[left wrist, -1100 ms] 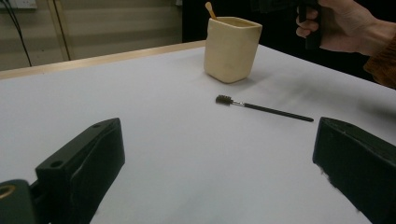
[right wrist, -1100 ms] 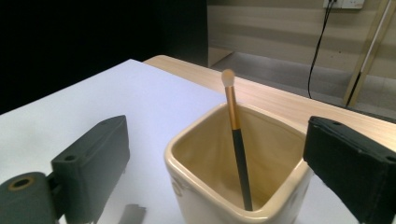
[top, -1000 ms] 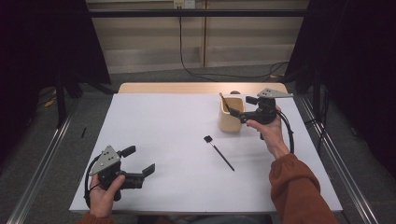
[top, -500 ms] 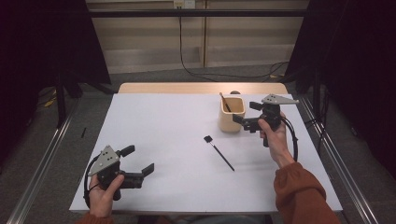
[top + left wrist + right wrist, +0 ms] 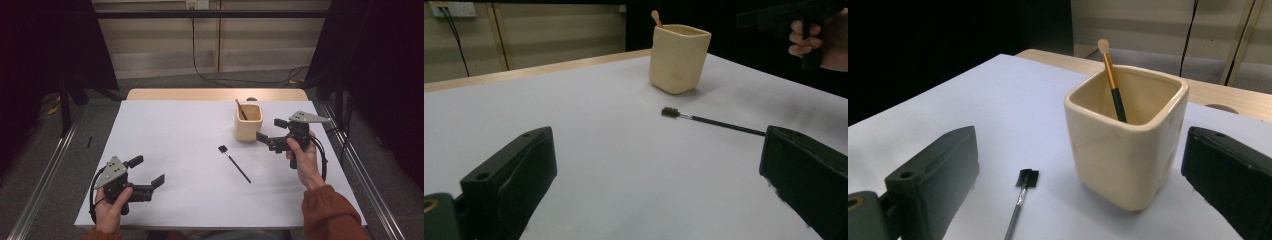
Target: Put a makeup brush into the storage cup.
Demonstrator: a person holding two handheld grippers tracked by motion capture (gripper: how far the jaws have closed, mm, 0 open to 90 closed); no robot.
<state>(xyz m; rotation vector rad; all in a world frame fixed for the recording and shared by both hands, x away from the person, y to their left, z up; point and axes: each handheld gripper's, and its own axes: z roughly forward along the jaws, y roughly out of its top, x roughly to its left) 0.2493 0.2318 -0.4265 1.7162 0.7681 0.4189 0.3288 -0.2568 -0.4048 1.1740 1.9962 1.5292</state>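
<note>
White sheet [image 5: 190, 145], covering the table nearly to its edges. Pale wooden tabletop [image 5: 175, 94], bare strip along the far edge. Metal rails, one on the floor at each side of the table [image 5: 44, 184] [image 5: 364, 180]. Black curtains [image 5: 45, 45], both sides. Beige panelled wall [image 5: 150, 45]; wall socket [image 5: 197, 4] with black cable [image 5: 194, 55] trailing down to the grey floor [image 5: 165, 82].

The right gripper [image 5: 267, 134] has drawn back from above the cup [image 5: 248, 122] toward the table's right edge and now hangs beside it, jaws apart.
</note>
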